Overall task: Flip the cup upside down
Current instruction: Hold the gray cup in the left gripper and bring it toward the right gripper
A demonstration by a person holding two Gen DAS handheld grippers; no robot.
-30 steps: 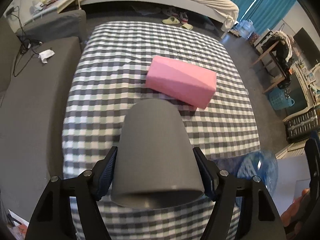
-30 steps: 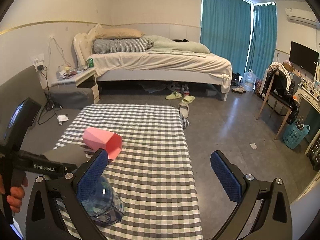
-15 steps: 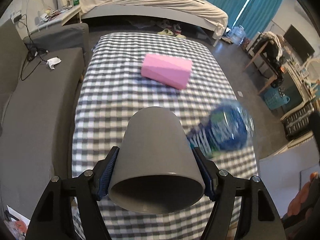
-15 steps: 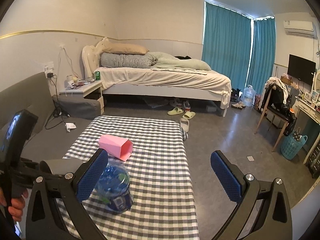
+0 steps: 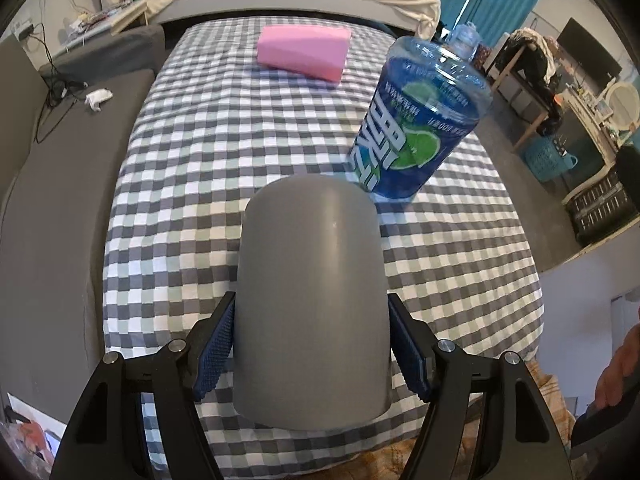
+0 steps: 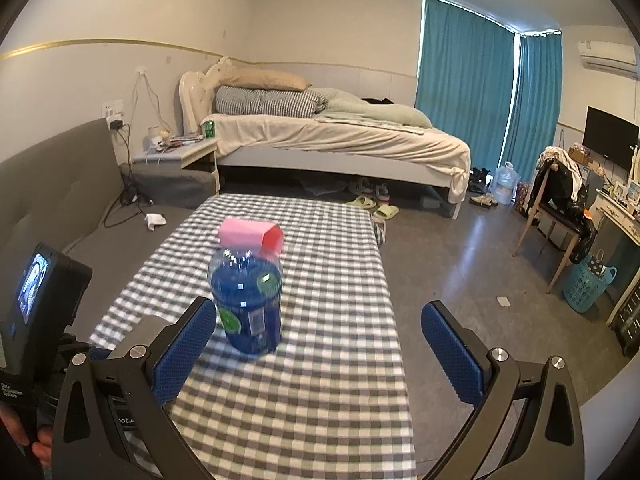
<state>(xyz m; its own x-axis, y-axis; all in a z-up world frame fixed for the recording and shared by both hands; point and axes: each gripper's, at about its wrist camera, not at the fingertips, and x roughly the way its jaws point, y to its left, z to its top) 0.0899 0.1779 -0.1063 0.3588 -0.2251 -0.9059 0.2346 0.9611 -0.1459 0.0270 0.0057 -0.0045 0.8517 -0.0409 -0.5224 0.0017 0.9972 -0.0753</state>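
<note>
A plain grey cup [image 5: 312, 300] fills the lower middle of the left wrist view. It points away from the camera with its closed base toward the far end and its rim toward me, low over the checked table [image 5: 192, 152]. My left gripper [image 5: 310, 352] is shut on the cup, with a blue pad on each side. A sliver of the cup [image 6: 142, 330] shows in the right wrist view behind the left finger. My right gripper [image 6: 320, 350] is open and empty above the table's near end.
A blue bottle [image 5: 420, 120] stands just beyond the cup to the right; it also shows in the right wrist view [image 6: 248, 300]. A pink box [image 5: 304, 52] lies at the far end. A grey sofa [image 5: 52, 184] runs along the left. A bed stands behind [image 6: 320, 136].
The left gripper has tilted up with the cup, so its open mouth no longer faces the camera. The right gripper has lifted, bringing the bottle into full view.
</note>
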